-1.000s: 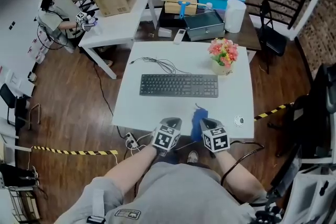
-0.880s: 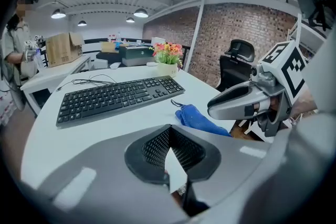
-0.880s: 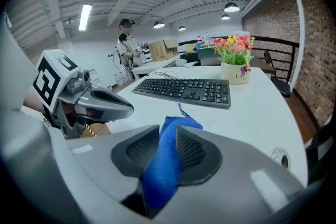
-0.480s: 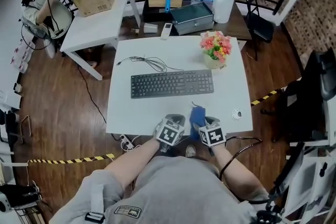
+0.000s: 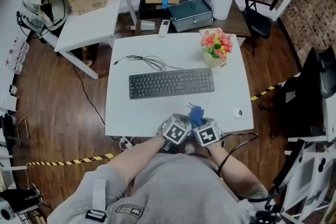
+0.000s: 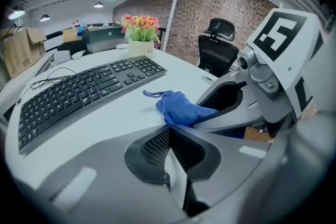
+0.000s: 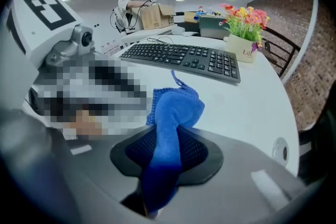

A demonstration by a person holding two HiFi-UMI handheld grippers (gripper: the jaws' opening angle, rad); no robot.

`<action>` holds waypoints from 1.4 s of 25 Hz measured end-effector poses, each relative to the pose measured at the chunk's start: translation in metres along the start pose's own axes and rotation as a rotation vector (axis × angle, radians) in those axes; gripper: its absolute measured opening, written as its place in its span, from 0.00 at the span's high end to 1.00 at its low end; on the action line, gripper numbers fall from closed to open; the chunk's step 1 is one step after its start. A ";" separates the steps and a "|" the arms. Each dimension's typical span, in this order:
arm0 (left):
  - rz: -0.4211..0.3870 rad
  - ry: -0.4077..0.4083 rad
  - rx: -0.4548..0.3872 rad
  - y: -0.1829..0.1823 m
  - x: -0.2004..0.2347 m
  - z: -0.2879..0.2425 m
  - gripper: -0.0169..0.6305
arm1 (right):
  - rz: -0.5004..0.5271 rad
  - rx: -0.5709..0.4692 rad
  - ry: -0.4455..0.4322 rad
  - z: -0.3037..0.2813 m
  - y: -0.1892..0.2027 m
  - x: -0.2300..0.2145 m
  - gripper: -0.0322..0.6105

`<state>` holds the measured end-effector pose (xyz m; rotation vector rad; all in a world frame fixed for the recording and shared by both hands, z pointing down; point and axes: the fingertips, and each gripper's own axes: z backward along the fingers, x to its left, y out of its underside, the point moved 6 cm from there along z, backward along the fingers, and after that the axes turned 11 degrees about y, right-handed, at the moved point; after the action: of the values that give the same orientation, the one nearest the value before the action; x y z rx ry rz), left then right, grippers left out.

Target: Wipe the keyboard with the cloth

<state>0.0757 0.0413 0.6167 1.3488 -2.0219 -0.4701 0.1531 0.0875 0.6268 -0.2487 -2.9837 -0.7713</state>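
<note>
Jaws on my right gripper [image 7: 167, 152] have just been closing and now pinch the cloth [image 7: 176, 110], on my side of the keyboard [image 5: 171, 83]. My left gripper [image 6: 170, 147] is closed on nothing. I judge that a thin pinch could drop the cloth mid-wipe.

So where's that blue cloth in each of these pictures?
Head view: the cloth is just below centre, nearer the person than the keyboard.
Left gripper view: the cloth is at centre, slightly right.
Right gripper view: the cloth is at centre, lower half.
Shared landmark: the keyboard lies beyond the cloth in all three.
</note>
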 end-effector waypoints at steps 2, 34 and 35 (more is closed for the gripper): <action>-0.005 0.010 -0.024 -0.006 0.001 0.001 0.98 | 0.041 -0.003 0.014 0.003 -0.006 0.001 0.78; 0.371 -0.424 -0.275 0.040 0.238 0.198 0.98 | 0.521 -0.185 -0.132 -0.086 -0.295 0.169 0.78; 0.380 -0.427 -0.280 0.040 0.240 0.201 0.98 | 0.527 -0.180 -0.134 -0.088 -0.297 0.171 0.78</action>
<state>-0.1515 -0.1731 0.5729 0.7130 -2.3746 -0.8802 -0.0650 -0.1865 0.5774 -1.0764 -2.7464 -0.9727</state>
